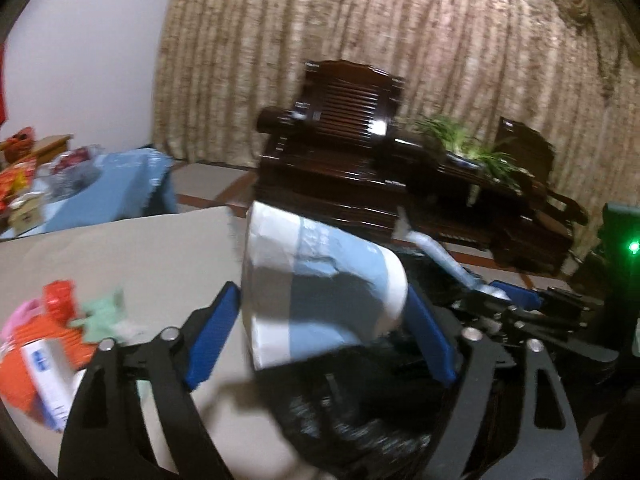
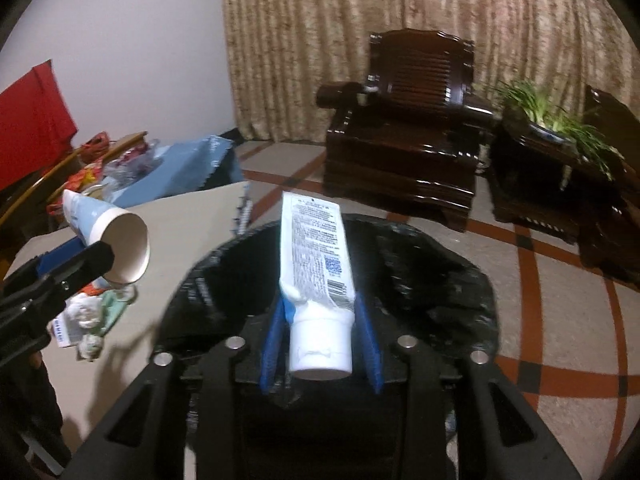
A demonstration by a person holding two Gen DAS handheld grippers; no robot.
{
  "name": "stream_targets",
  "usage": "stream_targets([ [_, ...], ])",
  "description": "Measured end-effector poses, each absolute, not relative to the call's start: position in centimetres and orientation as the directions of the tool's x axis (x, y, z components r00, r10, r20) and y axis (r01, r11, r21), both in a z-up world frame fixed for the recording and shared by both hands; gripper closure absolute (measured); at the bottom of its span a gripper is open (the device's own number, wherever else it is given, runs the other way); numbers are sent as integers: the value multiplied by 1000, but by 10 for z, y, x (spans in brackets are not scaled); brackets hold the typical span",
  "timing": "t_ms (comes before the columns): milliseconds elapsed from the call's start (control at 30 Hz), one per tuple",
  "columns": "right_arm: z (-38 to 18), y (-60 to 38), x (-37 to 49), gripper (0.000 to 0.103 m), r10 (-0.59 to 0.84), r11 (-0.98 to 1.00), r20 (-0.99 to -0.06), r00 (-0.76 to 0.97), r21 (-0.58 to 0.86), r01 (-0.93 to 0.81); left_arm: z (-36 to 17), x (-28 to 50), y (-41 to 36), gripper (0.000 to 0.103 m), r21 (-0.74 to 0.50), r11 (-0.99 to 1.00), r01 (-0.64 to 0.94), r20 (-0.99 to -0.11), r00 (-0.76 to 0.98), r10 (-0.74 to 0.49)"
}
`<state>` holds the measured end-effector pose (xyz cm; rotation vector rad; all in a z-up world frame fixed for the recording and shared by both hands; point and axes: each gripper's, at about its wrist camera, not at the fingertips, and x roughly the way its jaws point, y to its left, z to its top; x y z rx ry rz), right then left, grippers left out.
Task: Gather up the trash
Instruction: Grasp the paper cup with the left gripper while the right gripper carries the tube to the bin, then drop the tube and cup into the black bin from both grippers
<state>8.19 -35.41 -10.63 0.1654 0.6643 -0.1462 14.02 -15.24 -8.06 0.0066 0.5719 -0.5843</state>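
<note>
A white and light-blue paper cup (image 1: 320, 280) lies tilted between the blue pads of my left gripper (image 1: 324, 296), with a thin gap at the left pad, so the jaws stand open around it. The cup hangs at the edge of the beige table (image 1: 140, 260), beside the black bag-lined bin (image 2: 420, 264). Above the bin, a white toothpaste tube (image 2: 316, 256) sits cap-first between the pads of my right gripper (image 2: 320, 300). Gaps show on both sides of the cap, so those jaws are open too. In the right wrist view, the cup (image 2: 116, 240) shows its open mouth.
A trash pile (image 1: 48, 340) of orange wrappers, a small box and crumpled green paper lies on the table's left. A dark wooden armchair (image 2: 408, 120) and a low table with a plant (image 2: 560, 128) stand beyond the bin. A blue-covered stand (image 2: 180, 172) holds clutter at the left.
</note>
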Motion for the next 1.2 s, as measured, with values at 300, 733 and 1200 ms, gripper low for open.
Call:
stream_targets([
  [300, -102, -362, 72, 6, -135, 963, -586, 799, 112, 245, -90, 144, -143, 10, -151, 845, 513, -536, 675, -506],
  [733, -96, -288, 90, 6, 16, 986, -570, 822, 143, 80, -75, 103, -10, 7, -57, 964, 260, -525, 814, -251],
  [1200, -99, -168, 115, 6, 194, 981, -553, 810, 111, -159, -83, 79, 92, 7, -29, 999, 18, -543, 839, -31],
])
